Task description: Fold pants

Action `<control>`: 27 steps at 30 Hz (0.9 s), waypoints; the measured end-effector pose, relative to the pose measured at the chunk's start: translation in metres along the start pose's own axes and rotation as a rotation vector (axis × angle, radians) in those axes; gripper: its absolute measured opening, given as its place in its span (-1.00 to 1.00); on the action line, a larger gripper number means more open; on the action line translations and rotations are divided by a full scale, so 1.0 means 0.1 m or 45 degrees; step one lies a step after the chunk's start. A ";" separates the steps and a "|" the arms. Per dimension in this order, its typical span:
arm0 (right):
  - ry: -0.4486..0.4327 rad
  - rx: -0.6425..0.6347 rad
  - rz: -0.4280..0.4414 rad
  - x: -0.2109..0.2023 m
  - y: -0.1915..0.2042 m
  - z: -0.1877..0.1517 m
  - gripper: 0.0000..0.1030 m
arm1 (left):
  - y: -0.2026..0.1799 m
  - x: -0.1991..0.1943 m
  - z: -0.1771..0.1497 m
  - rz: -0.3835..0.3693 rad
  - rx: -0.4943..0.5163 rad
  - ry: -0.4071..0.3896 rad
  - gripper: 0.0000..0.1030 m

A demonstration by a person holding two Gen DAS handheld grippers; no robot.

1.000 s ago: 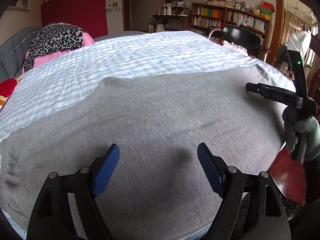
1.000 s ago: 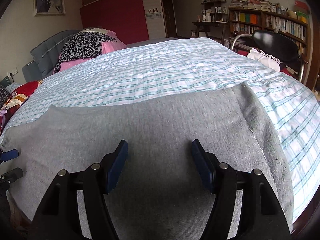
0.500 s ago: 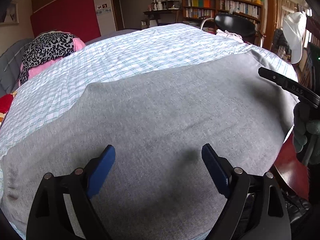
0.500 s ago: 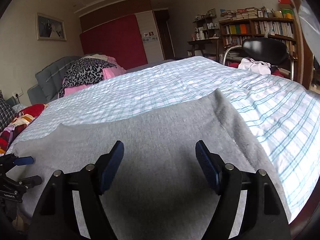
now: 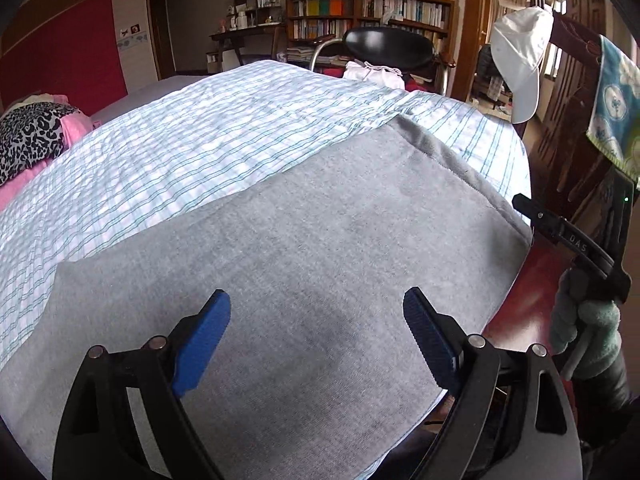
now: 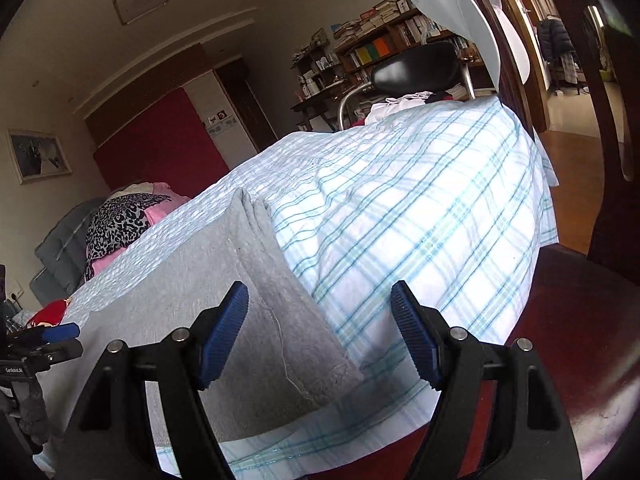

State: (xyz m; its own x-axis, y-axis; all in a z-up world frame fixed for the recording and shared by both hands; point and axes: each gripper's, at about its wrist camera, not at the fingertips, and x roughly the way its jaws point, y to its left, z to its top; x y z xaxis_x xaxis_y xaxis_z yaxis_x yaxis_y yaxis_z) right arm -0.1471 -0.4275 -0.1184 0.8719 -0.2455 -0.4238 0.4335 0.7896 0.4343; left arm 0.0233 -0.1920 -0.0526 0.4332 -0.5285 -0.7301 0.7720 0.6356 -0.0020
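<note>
Grey pants (image 5: 304, 248) lie spread flat across the near part of a bed with a blue-checked sheet (image 5: 208, 140). My left gripper (image 5: 316, 320) hovers open over the pants' middle, nothing between its blue pads. Off the pants' right end, a gloved hand (image 5: 588, 332) holds my right gripper (image 5: 568, 236). In the right wrist view, my right gripper (image 6: 318, 320) stands open, tilted, with the hemmed right end of the pants (image 6: 280, 320) lying between and below its pads. The left gripper (image 6: 44, 336) shows at that view's left edge.
A dark red footboard (image 6: 560, 340) runs along the bed's near edge. A white cap (image 5: 520, 60) and a patterned towel (image 5: 616, 108) hang on a wooden frame at right. A black chair (image 5: 388, 42) and bookshelves stand beyond. Leopard-print and pink bedding (image 5: 28, 136) is piled far left.
Both grippers slid to the right along the pants. The right one rolled and now sits over the hem at the right end. Both pairs of jaws stand a little wider.
</note>
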 end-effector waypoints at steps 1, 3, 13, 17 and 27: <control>0.009 0.008 0.010 0.00 -0.02 -0.03 0.44 | -0.04 0.02 0.04 0.000 0.011 -0.001 0.70; 0.039 0.034 0.041 0.03 -0.03 -0.10 0.38 | -0.12 0.08 0.09 -0.002 0.032 0.005 0.70; 0.054 0.091 0.078 0.00 -0.08 -0.23 -0.17 | -0.36 0.33 0.20 -0.050 0.075 0.064 0.70; 0.053 0.094 0.086 -0.06 -0.06 -0.25 -0.27 | -0.40 0.39 0.23 -0.066 0.067 0.084 0.70; 0.015 0.037 0.092 -0.17 0.06 -0.25 -0.33 | -0.43 0.47 0.21 -0.070 0.047 0.111 0.70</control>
State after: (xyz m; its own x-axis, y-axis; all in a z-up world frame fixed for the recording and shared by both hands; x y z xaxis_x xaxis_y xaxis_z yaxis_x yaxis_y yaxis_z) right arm -0.1655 -0.4041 -0.1285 0.8985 -0.1815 -0.3996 0.3760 0.7882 0.4873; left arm 0.0207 -0.2560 -0.0722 0.3487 -0.5104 -0.7861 0.8108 0.5850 -0.0202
